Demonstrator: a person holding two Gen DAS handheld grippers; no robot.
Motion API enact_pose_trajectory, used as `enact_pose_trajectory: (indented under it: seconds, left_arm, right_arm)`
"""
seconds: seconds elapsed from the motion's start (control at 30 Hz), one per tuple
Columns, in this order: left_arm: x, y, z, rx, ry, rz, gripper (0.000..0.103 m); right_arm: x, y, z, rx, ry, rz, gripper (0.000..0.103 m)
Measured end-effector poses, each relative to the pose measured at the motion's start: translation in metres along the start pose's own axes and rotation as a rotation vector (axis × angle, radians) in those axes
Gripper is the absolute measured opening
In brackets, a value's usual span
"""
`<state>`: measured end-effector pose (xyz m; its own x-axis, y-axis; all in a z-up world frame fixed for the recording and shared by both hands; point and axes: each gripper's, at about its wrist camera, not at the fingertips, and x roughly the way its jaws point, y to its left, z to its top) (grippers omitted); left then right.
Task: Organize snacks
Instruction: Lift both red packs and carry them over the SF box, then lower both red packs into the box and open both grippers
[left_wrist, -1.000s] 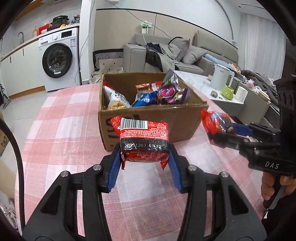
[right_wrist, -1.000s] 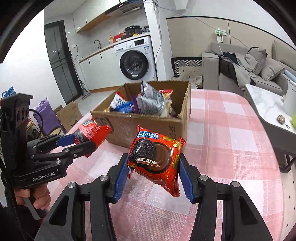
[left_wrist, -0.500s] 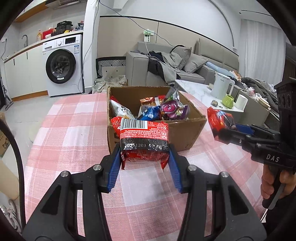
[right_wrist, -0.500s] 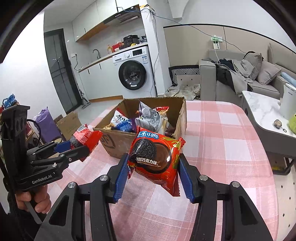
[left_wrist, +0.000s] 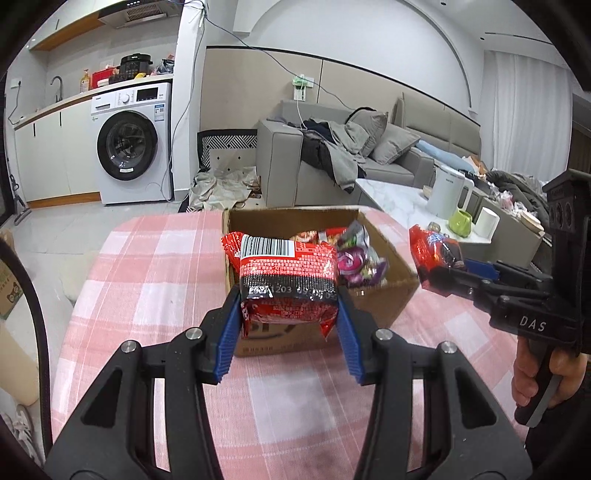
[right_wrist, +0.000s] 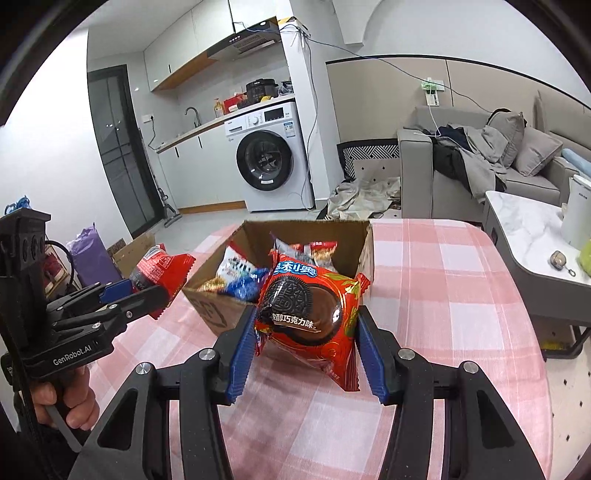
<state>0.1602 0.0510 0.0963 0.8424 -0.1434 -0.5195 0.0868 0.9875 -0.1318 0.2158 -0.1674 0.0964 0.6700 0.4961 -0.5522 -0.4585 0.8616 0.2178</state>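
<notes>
Your left gripper (left_wrist: 289, 320) is clamped on a red snack packet (left_wrist: 288, 280) with its barcode side up — the packet sits squarely between the 2 blue pads, in the air just in front of the cardboard box (left_wrist: 384, 306). Only the right wrist view shows what your right gripper (right_wrist: 303, 346) grasps: a red cookie packet (right_wrist: 308, 308), pinched at both sides and tilted, its lower corner hanging below the pads. From the left view that packet looks like a small red bundle, its print probably too blurred to read. The box stands on the pink checked tablecloth (right_wrist: 443, 295) — other snack bags (right_wrist: 240, 275) already lie inside it.
</notes>
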Motion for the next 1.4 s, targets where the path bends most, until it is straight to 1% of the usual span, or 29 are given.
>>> enact_pose_trajectory:
  seconds: [0.17, 0.27, 0.37, 0.6, 0.77, 1.1, 1.23, 1.4]
  left_arm:
    - [0.010, 0.001, 0.013, -0.001, -0.010, 0.020, 0.045]
    - [0.019, 0.004, 0.020, -0.010, 0.003, 0.009, 0.045]
    - [0.030, 0.004, 0.027, -0.012, 0.009, 0.016, 0.045]
    - [0.056, 0.003, 0.036, 0.010, 0.011, 0.019, 0.045]
    - [0.073, 0.006, 0.039, 0.005, 0.017, 0.022, 0.045]
    - [0.107, 0.010, 0.045, 0.012, 0.027, 0.035, 0.045]
    - [0.117, 0.011, 0.044, 0.030, 0.034, 0.041, 0.045]
    - [0.130, 0.016, 0.044, 0.017, 0.047, 0.037, 0.045]
  right_arm:
    - [0.011, -0.007, 0.015, 0.000, -0.022, -0.001, 0.053]
    - [0.021, -0.009, 0.022, -0.002, -0.023, 0.003, 0.053]
    - [0.030, -0.011, 0.028, -0.002, -0.026, -0.003, 0.053]
    - [0.054, -0.016, 0.042, 0.011, -0.019, -0.013, 0.053]
    - [0.069, -0.020, 0.048, 0.032, -0.028, -0.024, 0.053]
    - [0.101, -0.026, 0.055, 0.035, 0.005, -0.045, 0.053]
    - [0.112, -0.020, 0.054, 0.019, 0.026, -0.034, 0.053]
    - [0.123, -0.013, 0.056, -0.006, 0.041, -0.034, 0.053]
